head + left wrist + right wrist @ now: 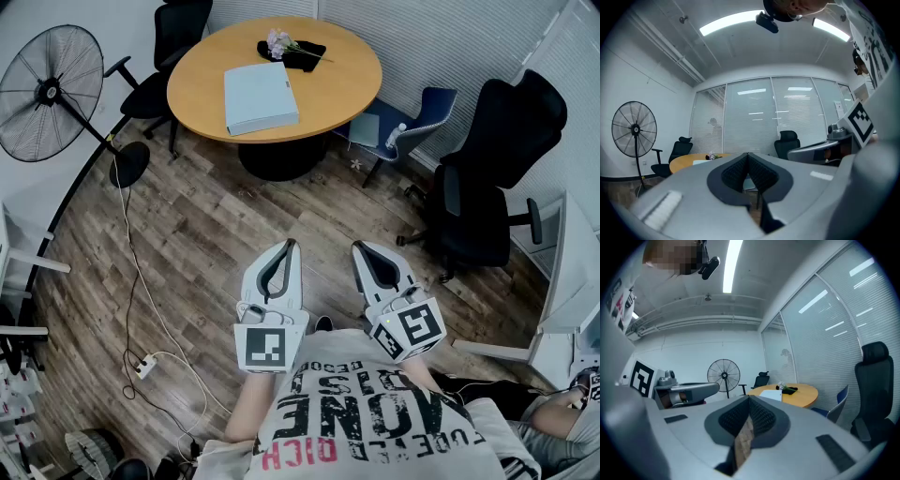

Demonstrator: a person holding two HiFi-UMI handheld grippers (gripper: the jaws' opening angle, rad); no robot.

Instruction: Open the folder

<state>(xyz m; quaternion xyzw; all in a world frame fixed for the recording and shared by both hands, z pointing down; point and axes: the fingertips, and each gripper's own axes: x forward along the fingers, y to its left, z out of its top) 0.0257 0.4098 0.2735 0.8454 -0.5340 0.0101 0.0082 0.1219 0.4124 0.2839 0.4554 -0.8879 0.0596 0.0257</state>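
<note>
A closed light-blue folder (260, 97) lies flat on the round wooden table (342, 80) across the room, far from both grippers. My left gripper (289, 246) and right gripper (359, 248) are held side by side in front of the person's chest, over the wood floor, pointing toward the table. Both are shut with nothing between their pads. In the left gripper view the gripper (748, 156) shows closed tips, with the table (689, 161) small behind them. In the right gripper view the gripper (749, 399) also has its tips together, and the folder (772, 394) shows on the table (799, 393).
A black cloth with flowers (292, 49) lies on the table beyond the folder. A standing fan (52, 94) is at the left, its cable and a power strip (142, 366) on the floor. Black office chairs (497, 178) (178, 33) and a blue chair (417, 117) ring the table.
</note>
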